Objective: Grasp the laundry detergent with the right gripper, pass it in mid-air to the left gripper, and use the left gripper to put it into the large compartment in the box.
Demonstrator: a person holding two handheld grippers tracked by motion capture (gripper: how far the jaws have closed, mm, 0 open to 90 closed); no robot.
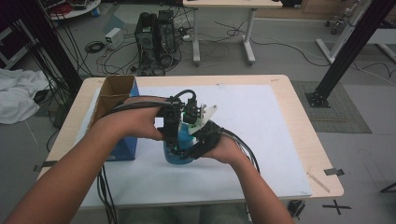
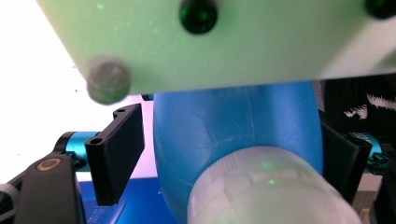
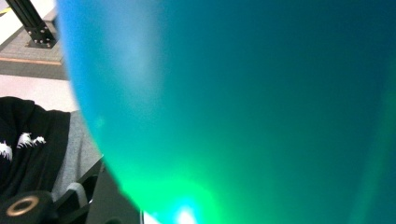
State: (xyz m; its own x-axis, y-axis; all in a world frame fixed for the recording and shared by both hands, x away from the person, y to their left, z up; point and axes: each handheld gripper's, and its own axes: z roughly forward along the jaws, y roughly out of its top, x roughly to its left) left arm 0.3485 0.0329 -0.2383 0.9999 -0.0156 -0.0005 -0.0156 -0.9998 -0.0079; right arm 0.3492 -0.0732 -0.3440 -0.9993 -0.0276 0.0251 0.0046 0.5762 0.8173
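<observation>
Two grippers are meeting at a blue plastic bottle [image 1: 178,148] that is standing upright on the white mat [image 1: 261,140], just beside the blue cardboard box [image 1: 122,116]. The right gripper [image 1: 198,140] is clamping the bottle's body, holding it steady; in the right gripper view the blue wall [image 3: 243,107] is sitting tight against the lens. The left gripper [image 1: 172,135] is coming down over the top, its jaws straddling the neck and white screw cap [image 2: 266,191]. A gap is showing beside the near pad [image 2: 116,154], so that claw is not yet pinching. Judging by this, the cap-gripping step is under way. Next, the left jaws need to be closing squarely on the cap before any twisting, with the right hold staying firm.
</observation>
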